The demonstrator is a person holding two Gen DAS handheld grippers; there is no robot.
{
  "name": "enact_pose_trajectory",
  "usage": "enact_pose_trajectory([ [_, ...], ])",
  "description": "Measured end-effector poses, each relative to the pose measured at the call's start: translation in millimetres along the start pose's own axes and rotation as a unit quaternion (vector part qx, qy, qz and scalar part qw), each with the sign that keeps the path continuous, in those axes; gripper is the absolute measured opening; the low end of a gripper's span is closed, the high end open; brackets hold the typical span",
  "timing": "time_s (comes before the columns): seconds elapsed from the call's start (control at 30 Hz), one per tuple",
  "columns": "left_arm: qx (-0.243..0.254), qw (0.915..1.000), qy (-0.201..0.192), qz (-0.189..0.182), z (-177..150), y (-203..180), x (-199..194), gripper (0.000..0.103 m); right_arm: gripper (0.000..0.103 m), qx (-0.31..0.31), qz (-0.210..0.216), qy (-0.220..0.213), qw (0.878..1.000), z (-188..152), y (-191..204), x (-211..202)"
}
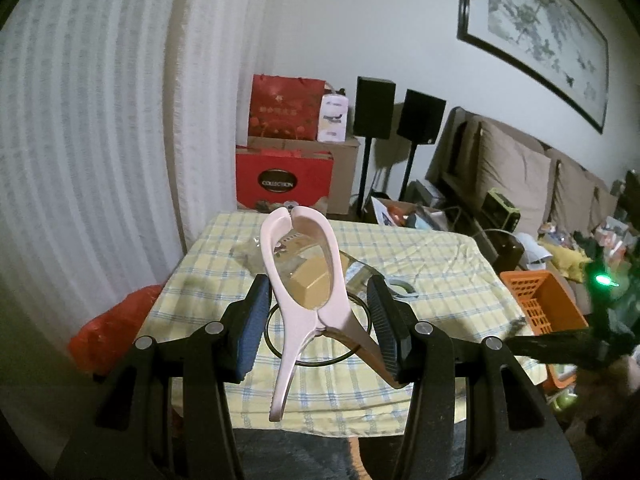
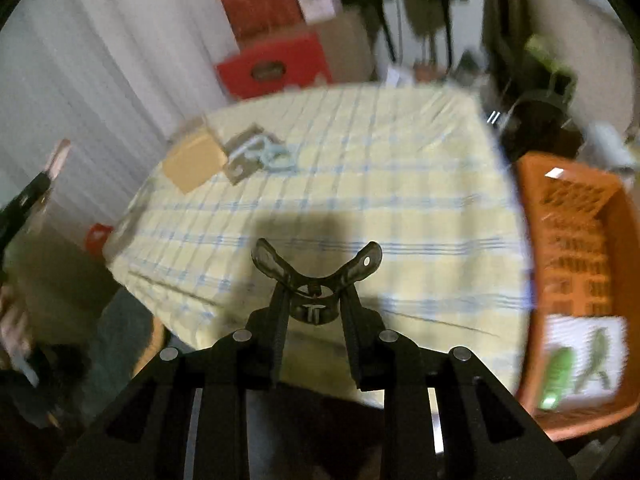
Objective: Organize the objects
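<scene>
The left tool (image 1: pixel 316 320) grips a pink clamp (image 1: pixel 302 280) and the right tool (image 2: pixel 316 300) a black clip (image 2: pixel 316 272) above the worktop (image 2: pixel 400 208); loose handles may slip out.

Table (image 2: pixel 400 216): covered by a pale yellow cloth with blue check lines; the cloth hangs over the near edge.
Tan box (image 2: pixel 195 163): lies on the cloth, near the far left corner in the right wrist view.
Grey flat piece (image 2: pixel 240 160): just beside the tan box, touching or almost touching it.
Tape roll (image 1: pixel 401 288): pale, lies flat next to the grey piece.
Thin dark ring (image 1: pixel 276 344): lies flat on the cloth, near the front.
</scene>
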State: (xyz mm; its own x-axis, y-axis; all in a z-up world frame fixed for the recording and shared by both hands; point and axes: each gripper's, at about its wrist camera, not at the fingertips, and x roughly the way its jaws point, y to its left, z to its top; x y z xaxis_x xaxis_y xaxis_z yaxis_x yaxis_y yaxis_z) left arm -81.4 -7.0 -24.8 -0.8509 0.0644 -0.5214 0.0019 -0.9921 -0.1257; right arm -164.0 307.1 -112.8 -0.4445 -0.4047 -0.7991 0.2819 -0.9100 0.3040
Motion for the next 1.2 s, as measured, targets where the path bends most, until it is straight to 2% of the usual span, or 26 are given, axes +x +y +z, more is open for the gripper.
enact_pose_trajectory([
  [0.07, -0.005, 1.0000, 0.002, 0.002, 0, 2, 1, 0.046, 0.024, 0.007, 0.004, 0.034, 0.999, 16, 4, 22],
  [0.2, -0.022, 0.9997, 0.003, 0.005, -2, 13, 5, 0.046, 0.025, -0.022, -0.028, 0.043, 0.998, 33, 21, 53],
  [0.3, -0.025, 0.9996, 0.013, 0.009, -6, 17, 16, 0.046, 0.027, -0.041, -0.047, 0.053, 0.997, 35, 31, 64],
  [0.4, -0.030, 0.9993, 0.021, 0.008, -11, 19, 22, 0.046, 0.027, -0.065, -0.084, 0.064, 0.992, 29, 40, 77],
  [0.47, -0.031, 0.9992, 0.025, 0.006, -15, 19, 24, 0.046, 0.027, -0.073, -0.086, 0.066, 0.991, 23, 41, 80],
  [0.53, -0.032, 0.9991, 0.028, 0.006, -17, 21, 26, 0.046, 0.030, -0.078, -0.092, 0.058, 0.991, 20, 43, 80],
  [0.67, -0.040, 0.9984, 0.039, 0.001, -23, 25, 34, 0.046, 0.045, -0.098, -0.142, 0.041, 0.984, 12, 49, 83],
  [0.73, -0.041, 0.9983, 0.042, -0.002, -25, 26, 36, 0.046, 0.046, -0.093, -0.161, 0.027, 0.982, 7, 51, 86],
  [0.83, -0.038, 0.9982, 0.045, -0.005, -27, 27, 40, 0.046, 0.046, -0.084, -0.180, -0.001, 0.980, 3, 55, 86],
  [0.93, -0.033, 0.9982, 0.050, -0.004, -30, 28, 44, 0.046, 0.028, -0.070, -0.171, -0.034, 0.982, -4, 56, 85],
  [1.07, -0.028, 0.9982, 0.053, 0.007, -35, 32, 42, 0.046, 0.027, -0.082, -0.184, -0.083, 0.976, -16, 59, 83],
  [1.2, -0.025, 0.9976, 0.060, 0.024, -39, 38, 35, 0.046, 0.027, -0.090, -0.198, -0.085, 0.972, -18, 62, 80],
])
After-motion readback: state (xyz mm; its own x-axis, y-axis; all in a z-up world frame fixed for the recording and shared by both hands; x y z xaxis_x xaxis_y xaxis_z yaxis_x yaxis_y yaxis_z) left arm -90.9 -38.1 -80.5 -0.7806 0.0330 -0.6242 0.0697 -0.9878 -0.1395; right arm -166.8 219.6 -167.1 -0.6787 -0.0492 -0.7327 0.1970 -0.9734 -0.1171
